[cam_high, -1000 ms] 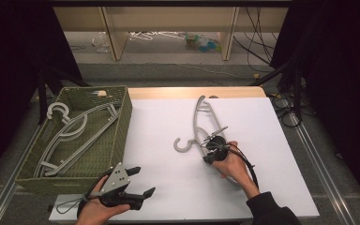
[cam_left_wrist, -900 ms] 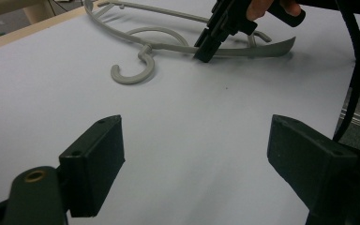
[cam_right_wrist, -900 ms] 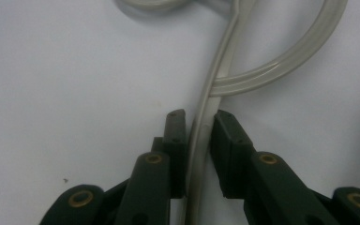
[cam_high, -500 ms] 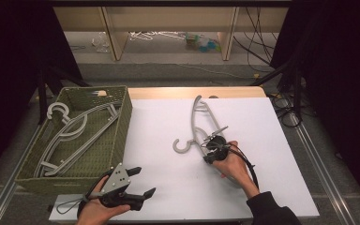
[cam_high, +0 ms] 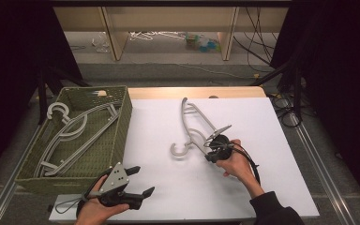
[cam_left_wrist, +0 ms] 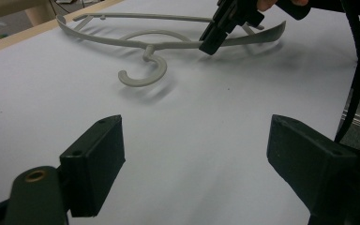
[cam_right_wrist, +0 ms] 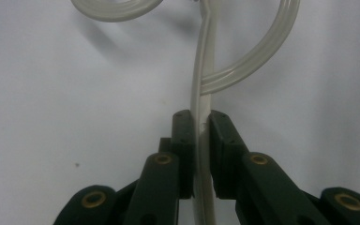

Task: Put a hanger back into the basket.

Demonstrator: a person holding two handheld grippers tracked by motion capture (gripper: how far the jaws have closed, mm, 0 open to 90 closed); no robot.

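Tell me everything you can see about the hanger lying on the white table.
The hanger is pale grey, plastic by its look, with a curved open hook, two long shoulder arms, a curved inner bar and small notches near its far end. It lies on the white table, to the right of the green basket, its hook pointing toward the person's side. The right gripper has just closed its jaws on one ribbed arm, pads pressing both sides. The end by the gripper looks slightly raised.
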